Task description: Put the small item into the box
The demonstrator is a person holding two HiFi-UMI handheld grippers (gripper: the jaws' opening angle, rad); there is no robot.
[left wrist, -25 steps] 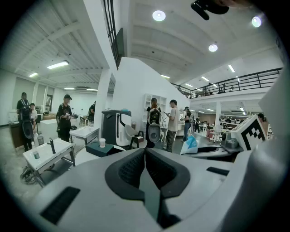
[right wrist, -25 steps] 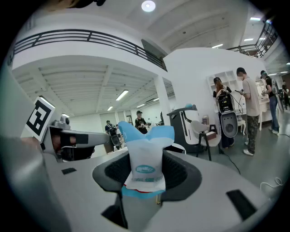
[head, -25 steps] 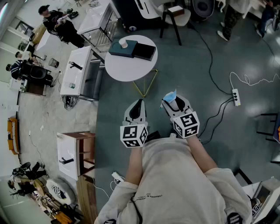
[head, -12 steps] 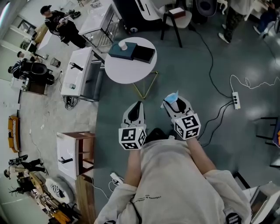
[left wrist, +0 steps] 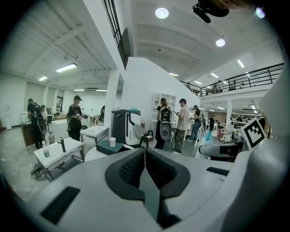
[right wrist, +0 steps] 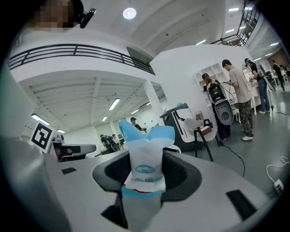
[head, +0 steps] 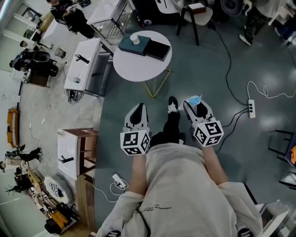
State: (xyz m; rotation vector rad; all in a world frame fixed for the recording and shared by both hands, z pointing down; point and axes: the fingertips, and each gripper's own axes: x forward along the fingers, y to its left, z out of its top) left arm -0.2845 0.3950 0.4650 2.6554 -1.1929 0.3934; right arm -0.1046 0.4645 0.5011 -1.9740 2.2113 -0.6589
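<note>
Even, bright indoor light falls from round ceiling lamps (left wrist: 161, 12) and strip lights (left wrist: 67, 68). In the head view the grey floor (head: 259, 55) carries soft pale glare on the right, and shadows are faint. Both gripper views bend strongly at the rims, with black corners. The near packet (right wrist: 146, 158) looks slightly soft, perhaps out of focus.

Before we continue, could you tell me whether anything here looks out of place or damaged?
Nothing stands out. The right hand-held gripper is shut on a blue-and-white packet, which stands upright; the left hand-held gripper is shut on nothing. A white cup sits upright on the teal box on the round table, nothing spilled.
</note>
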